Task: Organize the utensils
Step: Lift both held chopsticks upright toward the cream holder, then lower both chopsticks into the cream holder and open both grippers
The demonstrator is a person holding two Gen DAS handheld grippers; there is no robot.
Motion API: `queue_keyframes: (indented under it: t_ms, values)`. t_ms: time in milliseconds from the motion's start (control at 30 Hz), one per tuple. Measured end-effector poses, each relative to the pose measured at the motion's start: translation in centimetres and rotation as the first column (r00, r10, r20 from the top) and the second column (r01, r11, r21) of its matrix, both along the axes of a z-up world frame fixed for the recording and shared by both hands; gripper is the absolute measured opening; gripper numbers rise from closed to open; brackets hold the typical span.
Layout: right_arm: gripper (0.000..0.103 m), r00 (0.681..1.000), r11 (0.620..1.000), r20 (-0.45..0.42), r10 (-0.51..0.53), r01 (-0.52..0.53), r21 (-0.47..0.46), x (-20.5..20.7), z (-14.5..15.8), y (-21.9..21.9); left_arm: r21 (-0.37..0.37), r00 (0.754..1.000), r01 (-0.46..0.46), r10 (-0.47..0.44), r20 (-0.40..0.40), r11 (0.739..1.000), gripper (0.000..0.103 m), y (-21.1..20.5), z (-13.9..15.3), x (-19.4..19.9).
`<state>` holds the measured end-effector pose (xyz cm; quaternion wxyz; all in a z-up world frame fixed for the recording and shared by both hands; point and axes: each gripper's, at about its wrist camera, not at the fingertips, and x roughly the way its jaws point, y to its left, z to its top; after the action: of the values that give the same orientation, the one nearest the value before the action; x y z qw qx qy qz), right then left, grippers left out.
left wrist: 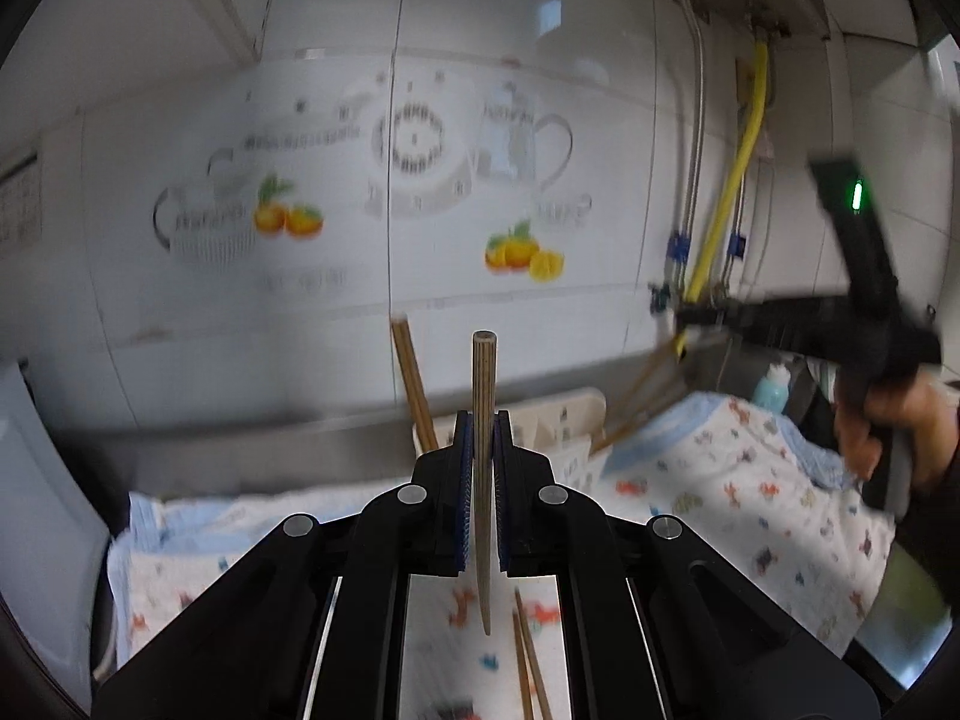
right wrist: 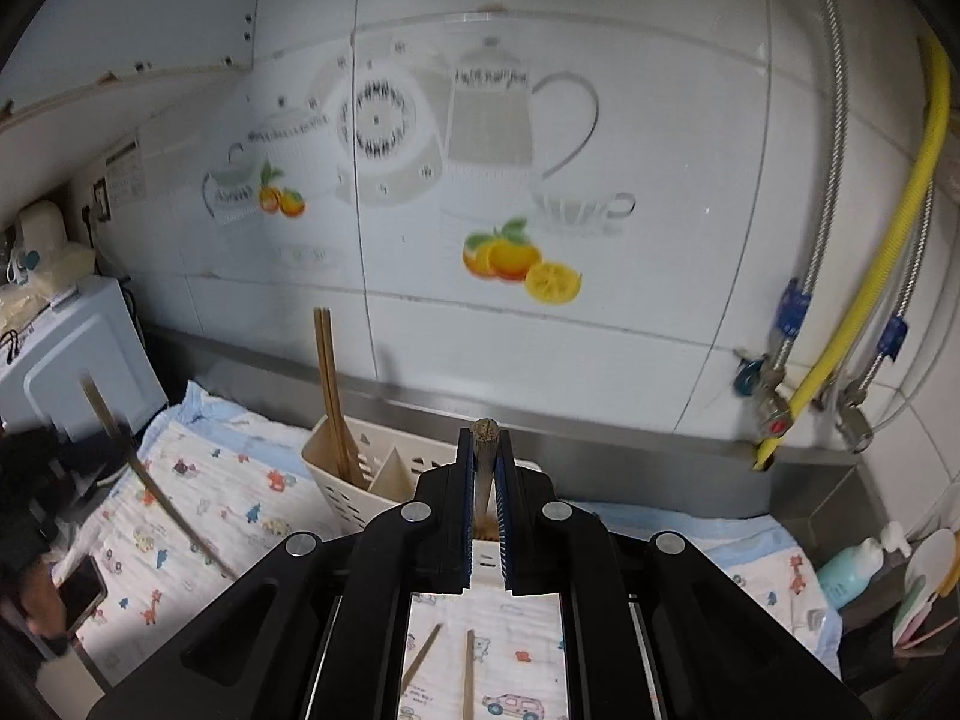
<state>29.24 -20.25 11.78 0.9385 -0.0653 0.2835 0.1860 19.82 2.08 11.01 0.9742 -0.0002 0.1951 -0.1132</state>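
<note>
My left gripper [left wrist: 482, 420] is shut on a wooden chopstick [left wrist: 483, 396] held upright above the printed cloth. My right gripper [right wrist: 483, 438] is shut on another wooden chopstick [right wrist: 483, 441], over the cream slotted utensil holder [right wrist: 354, 474]. Two chopsticks [right wrist: 330, 384] stand in the holder's left compartment. Loose chopsticks [right wrist: 468, 678] lie on the cloth below. In the left wrist view the right gripper [left wrist: 690, 315] is at the right with a chopstick [left wrist: 636, 402] slanting down from it; the holder [left wrist: 564, 426] is behind my fingers. In the right wrist view the left-held chopstick [right wrist: 150, 480] slants at the left.
A patterned cloth [right wrist: 198, 498] covers the steel counter along the tiled wall. A white appliance [right wrist: 72, 360] stands at the left, with a phone [right wrist: 78, 591] near it. A yellow hose [right wrist: 870, 276], metal pipes and a blue bottle [right wrist: 849, 573] are at the right.
</note>
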Motion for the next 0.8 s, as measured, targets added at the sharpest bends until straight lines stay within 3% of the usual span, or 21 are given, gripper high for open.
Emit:
queue_keyframes:
  t_ms: [233,433,600,800]
  values:
    - [0.006,0.999,1.0,-0.043,0.004,-0.005,-0.022,1.7,-2.4,0.5,-0.008,0.995,-0.018,0.019,0.095,1.0,0.005,-1.1,3.9,3.1]
    - [0.007,0.998,1.0,-0.054,0.006,-0.008,-0.027,2.6,-3.6,0.2,-0.039,0.988,-0.063,0.068,0.136,0.997,0.005,-1.0,5.5,6.1]
    - [0.007,0.998,0.999,-0.055,0.014,-0.016,-0.032,3.0,-4.1,0.2,-0.088,0.987,-0.094,0.104,0.124,0.992,0.005,-0.3,5.1,8.6]
    - [0.007,0.999,1.0,-0.049,0.018,-0.019,-0.012,3.3,-4.3,-0.2,-0.136,0.988,-0.134,0.144,0.061,0.982,0.005,0.7,2.5,11.3]
